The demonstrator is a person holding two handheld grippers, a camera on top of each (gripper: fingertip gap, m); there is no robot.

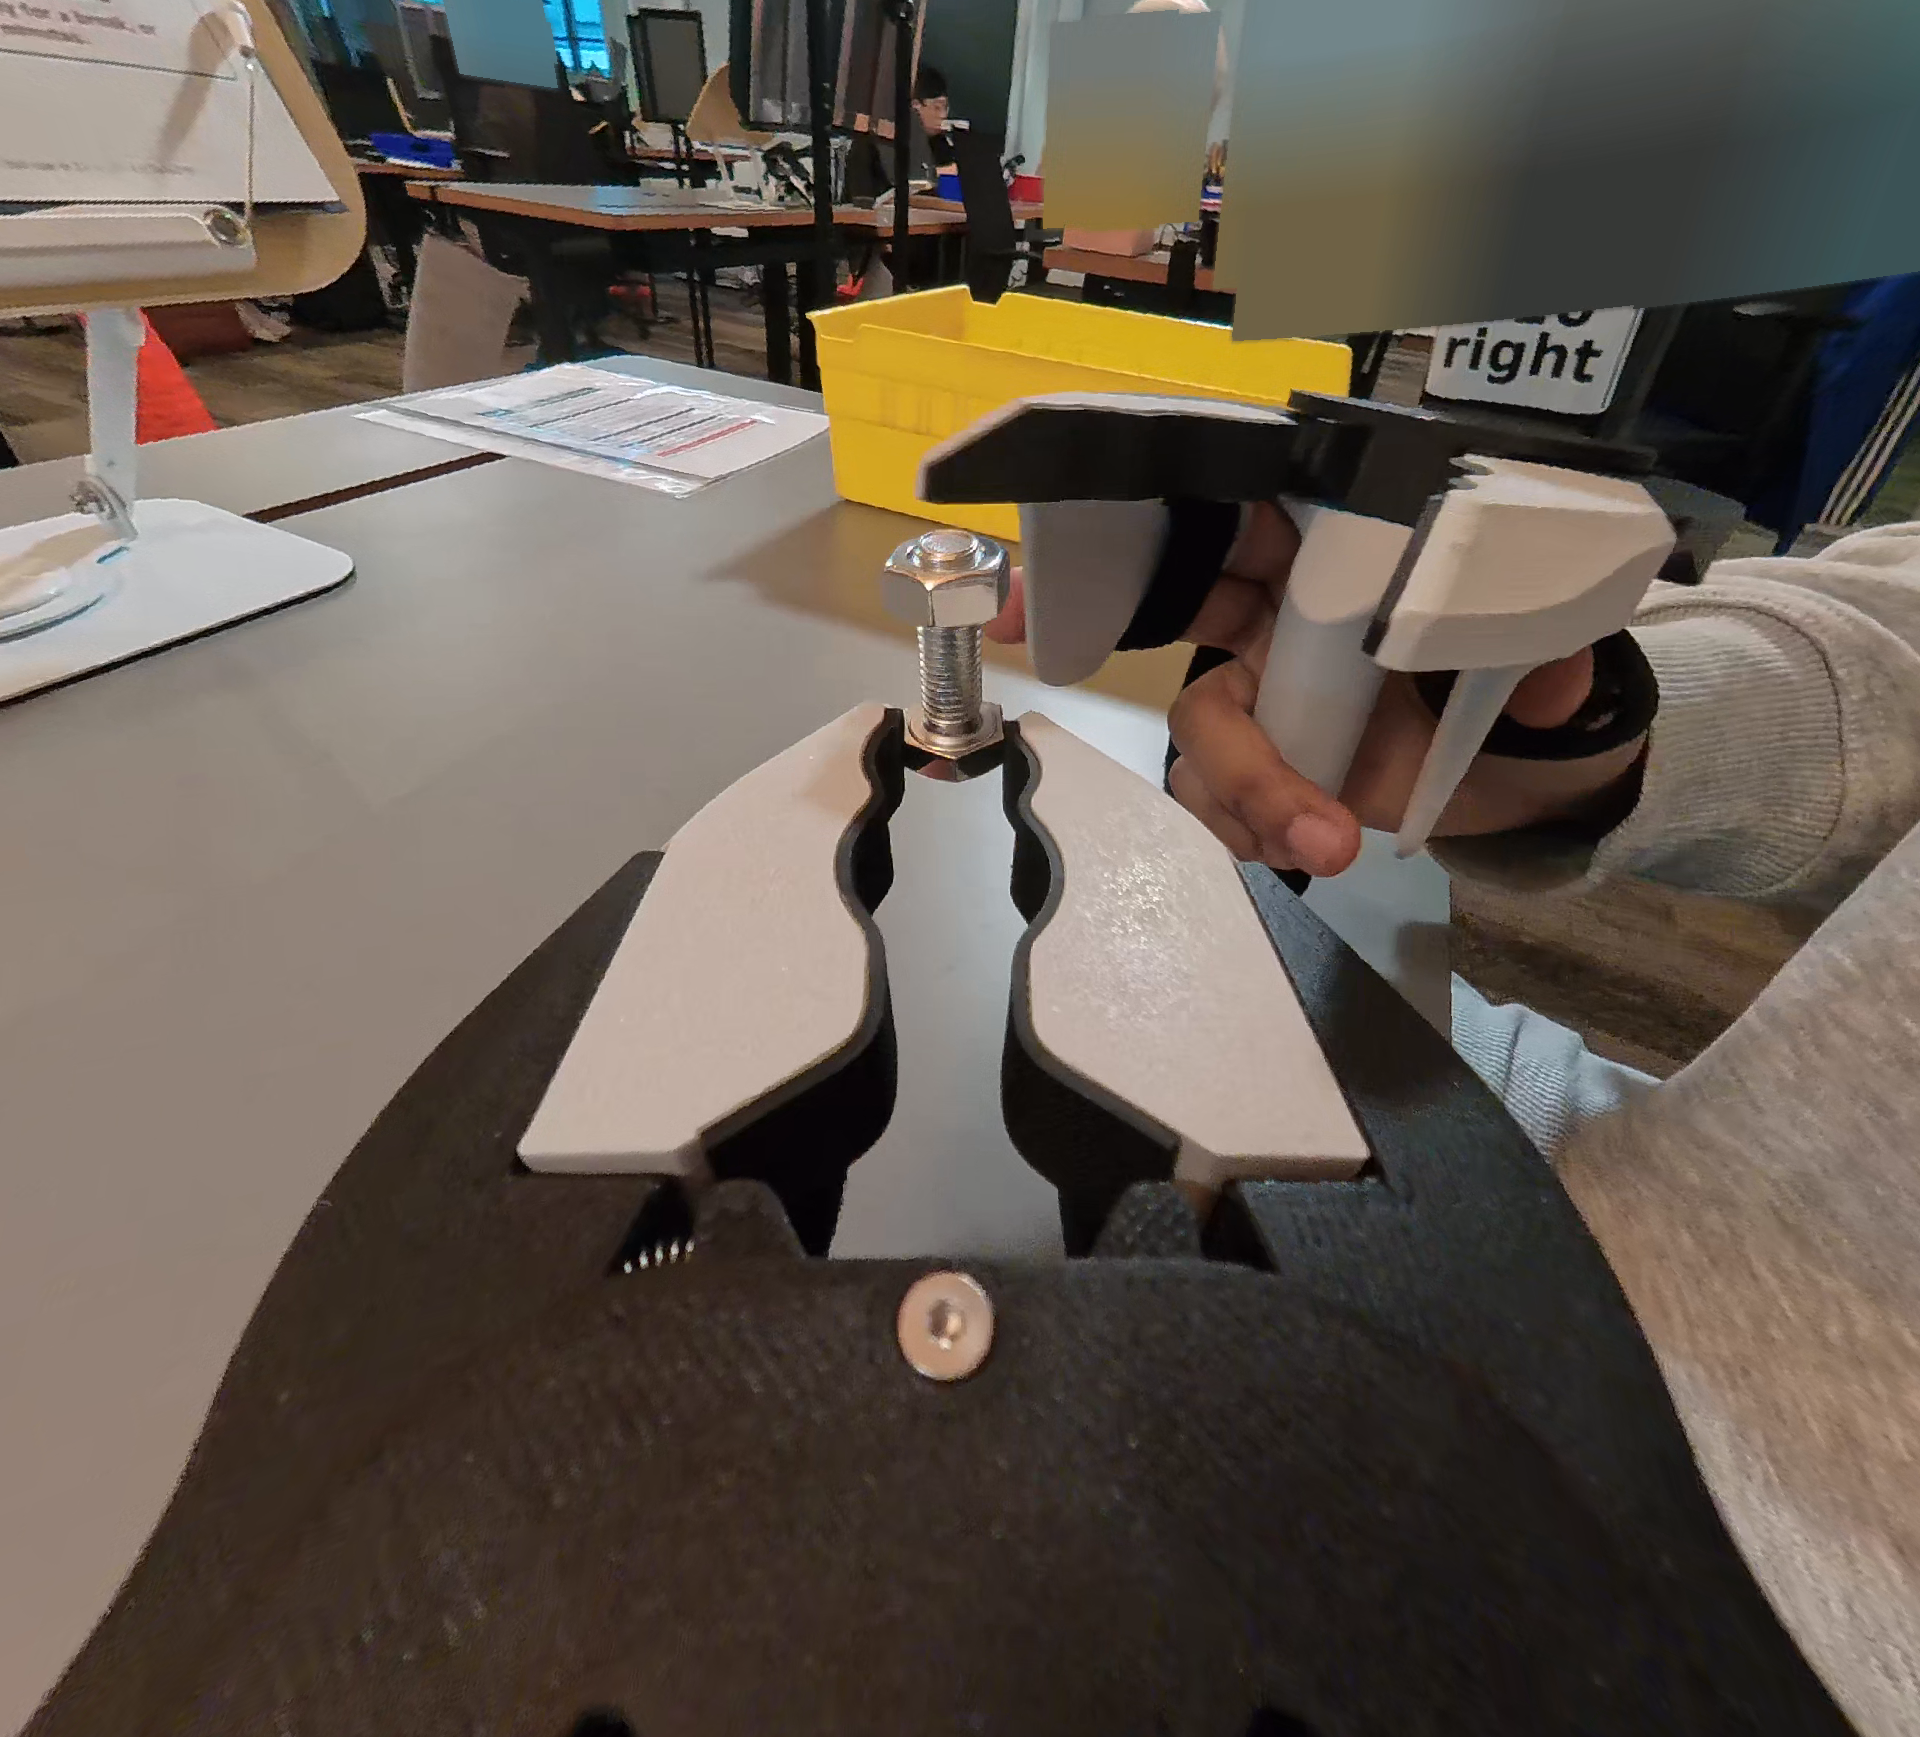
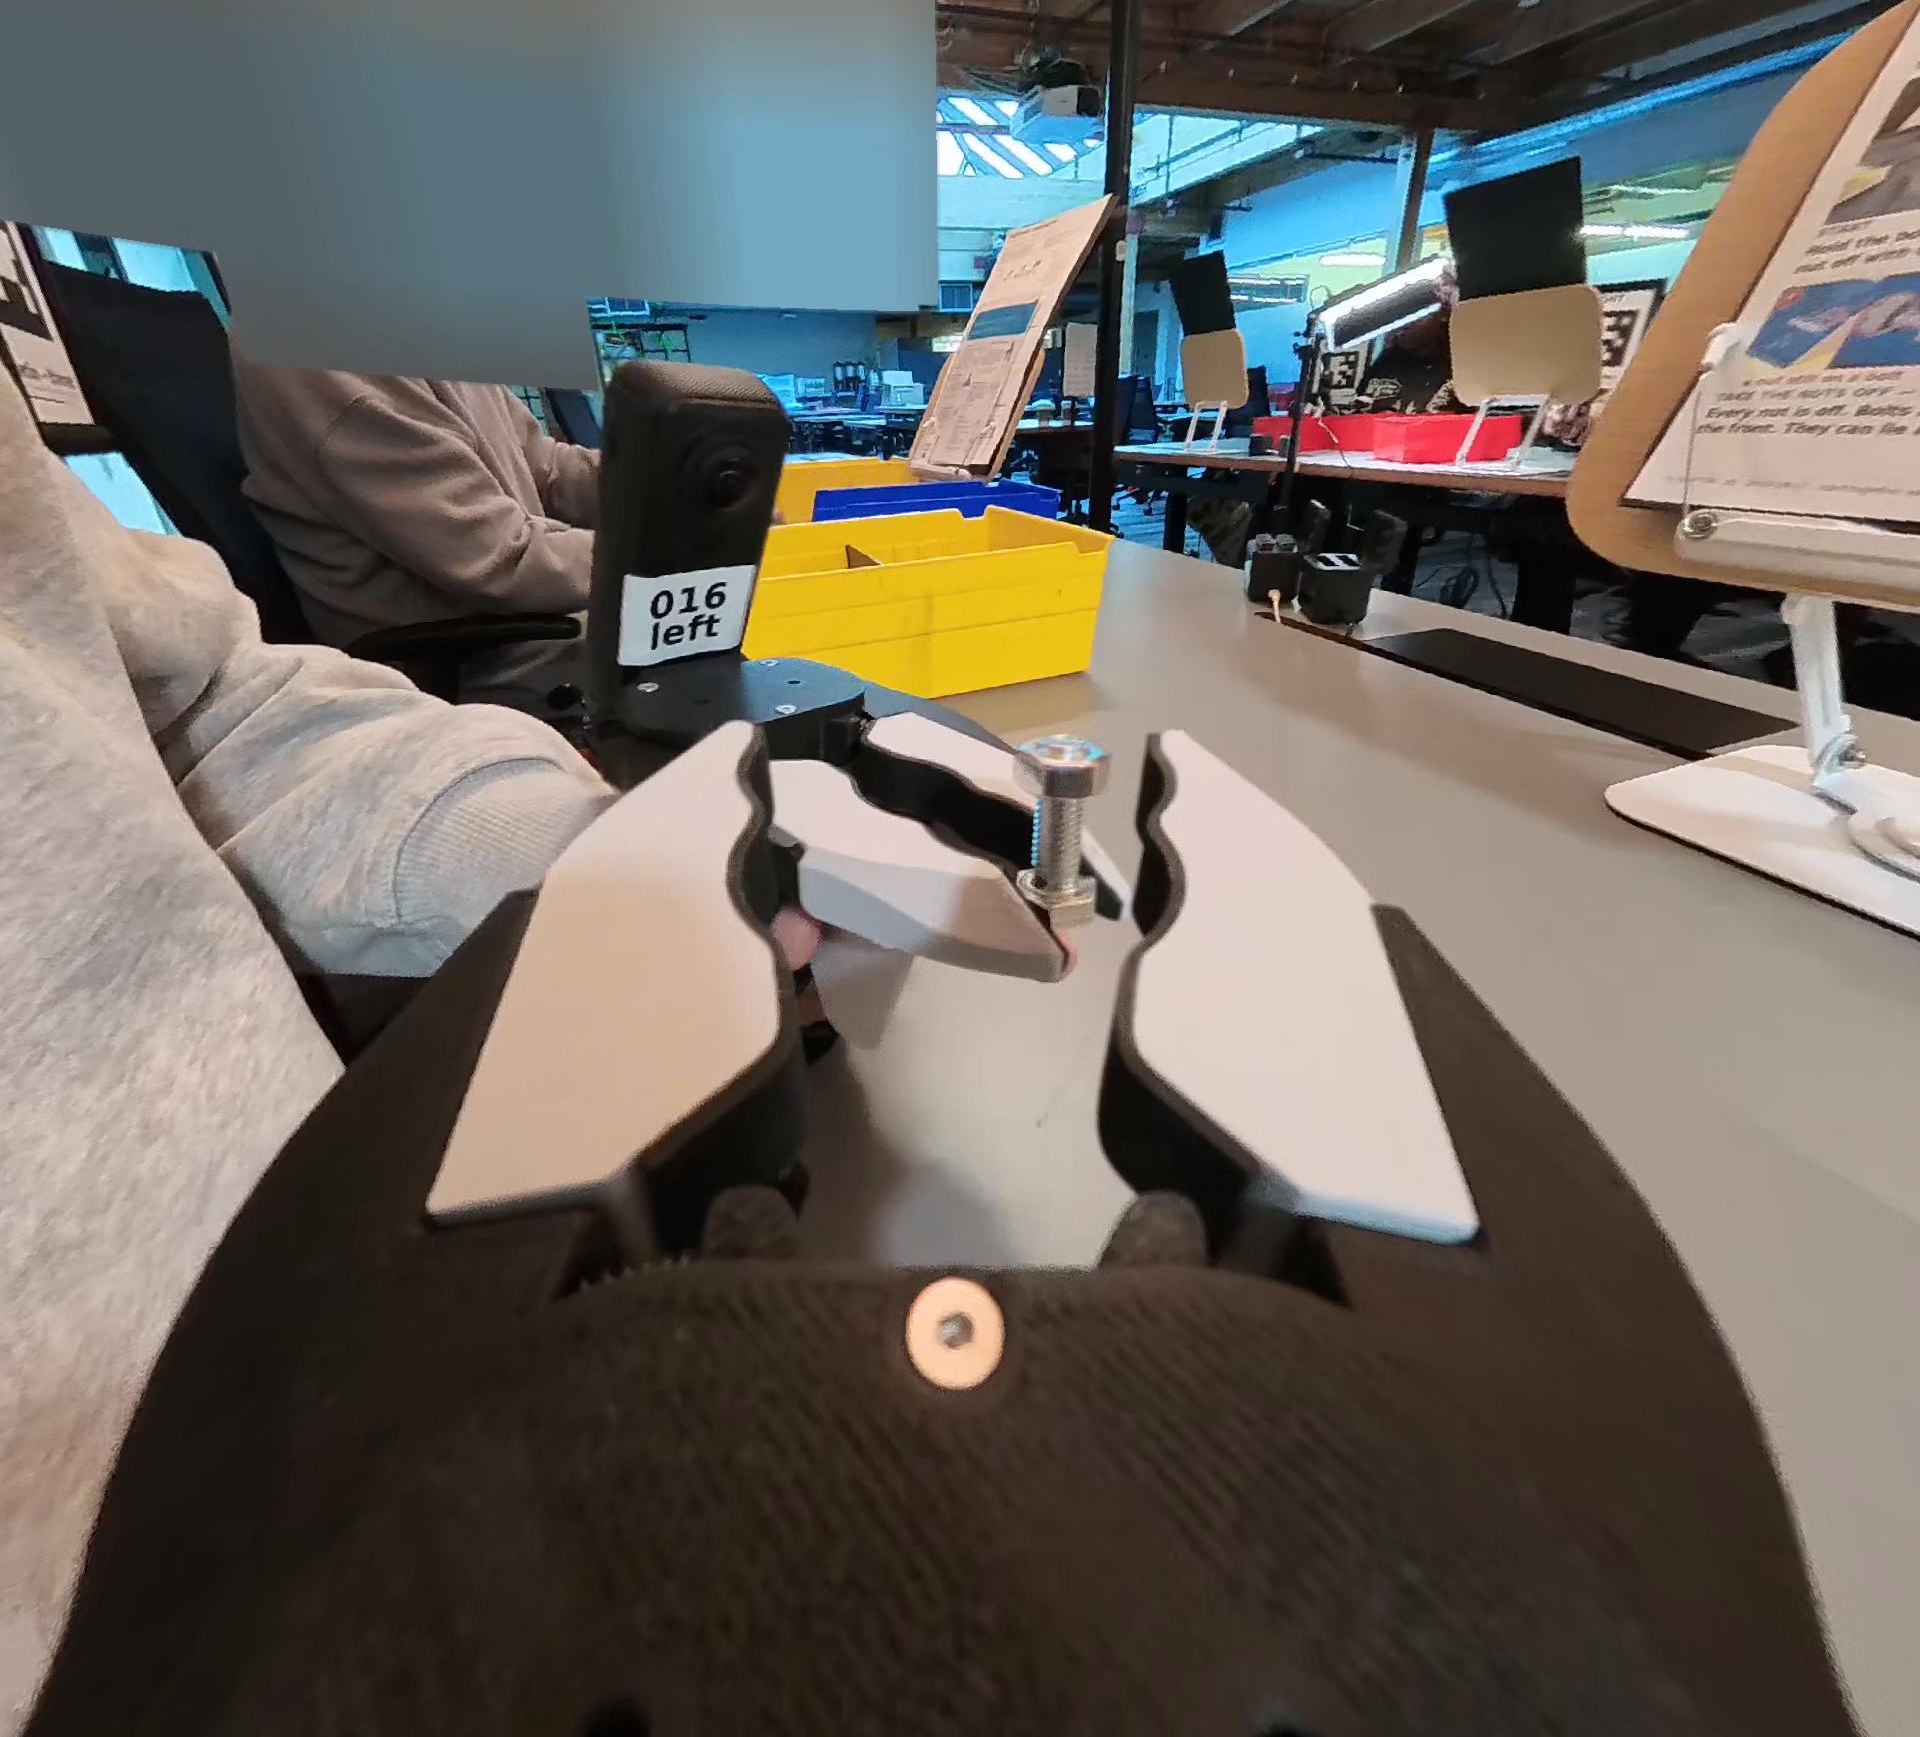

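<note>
Left wrist view. The left gripper, centre frame, is clamped by its fingertips on the lower hex of a steel bolt. The bolt stands upright, threads bare along the shank, with a second hex piece, a nut, at its top. Which end is the bolt's head I cannot tell for sure. It looks like small, stiff, dense hardware, heavy for its size, smooth-plated and likely slippery on the threads; the hex flats are the sound places to take hold. The right gripper sits right of centre, just beside the top hex, held in a person's hand in a grey sleeve. A yellow bin stands behind, upper centre. A printed sheet in a sleeve lies on the grey tabletop; a stand with a printed page fills the upper left. A white label shows at right; wording not copied.

Right wrist view. The right gripper has its fingers well apart, holding nothing, with the bolt between the tips in the frame's centre. The left gripper grips the bolt's foot. A black camera carries a white label.
</note>
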